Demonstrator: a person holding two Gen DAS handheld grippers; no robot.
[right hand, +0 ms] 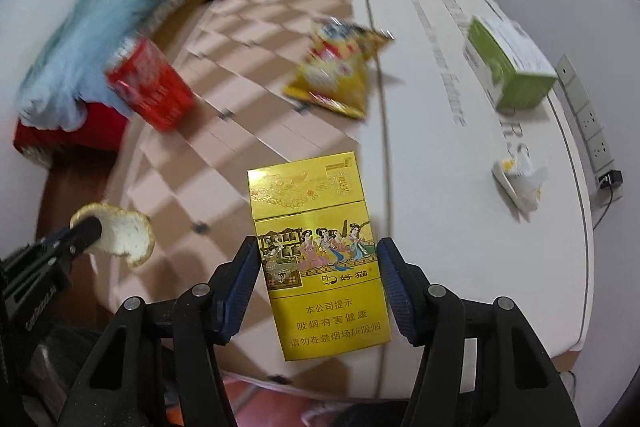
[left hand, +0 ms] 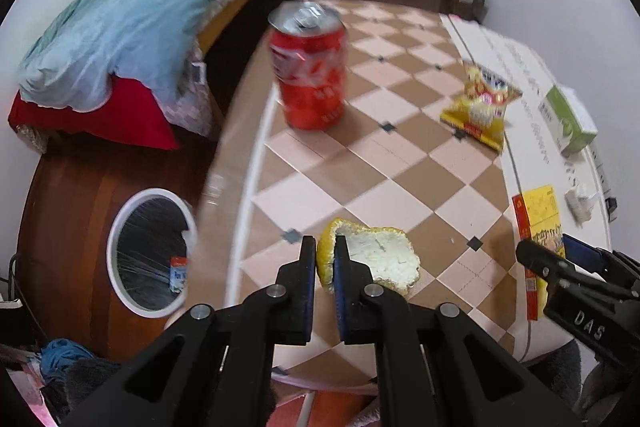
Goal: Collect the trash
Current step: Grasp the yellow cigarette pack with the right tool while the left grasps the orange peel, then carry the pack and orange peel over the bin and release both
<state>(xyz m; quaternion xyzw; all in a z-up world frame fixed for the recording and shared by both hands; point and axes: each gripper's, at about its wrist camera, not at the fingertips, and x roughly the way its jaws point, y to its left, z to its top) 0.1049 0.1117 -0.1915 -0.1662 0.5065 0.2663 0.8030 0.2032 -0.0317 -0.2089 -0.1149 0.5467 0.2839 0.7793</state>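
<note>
Peel (left hand: 372, 259) pinched by its rim in left gripper (left hand: 325, 259), lifted off counter (left hand: 360, 167), likely bound for bin (left hand: 150, 253) | pack (right hand: 316, 259) clamped across its width in right gripper (right hand: 318, 267) | left view alone shows bin on floor; right alone shows pack's face | can (left hand: 310, 67), snack bag (left hand: 480, 103) on counter.

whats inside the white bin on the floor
Inside the bin, a black liner and one small red, white and blue packet show. The table edge covers the bin's right side, so anything there is hidden.
</note>
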